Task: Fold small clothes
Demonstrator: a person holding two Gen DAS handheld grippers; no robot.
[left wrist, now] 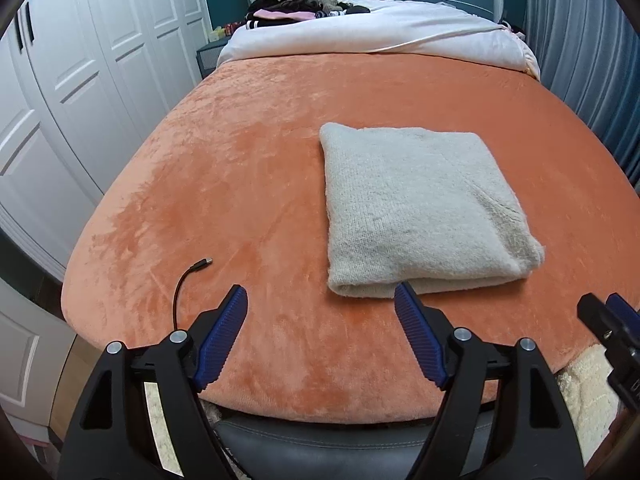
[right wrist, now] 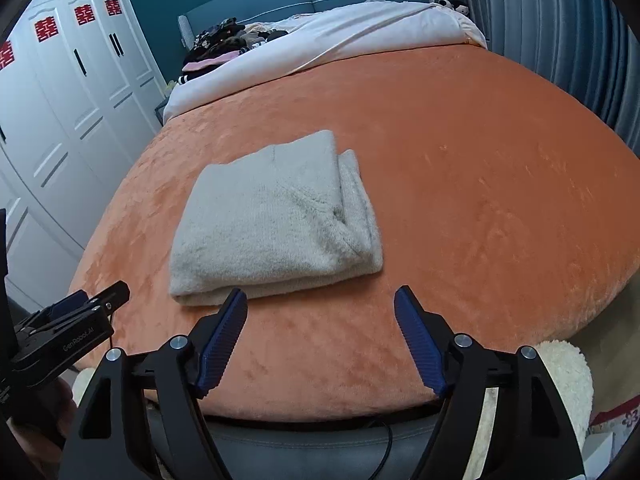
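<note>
Left wrist view: both grippers' fingers (left wrist: 416,332) released; right gripper (left wrist: 612,320) cut off beside folded sweater (left wrist: 420,208).

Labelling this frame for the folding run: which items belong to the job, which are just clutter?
Job:
- folded grey knit garment on the orange blanket
- left gripper, open, empty
- right gripper, open, empty
- clothes pile at the headboard, possibly next

Lying about:
- black cable
- white duvet
- wardrobe
</note>
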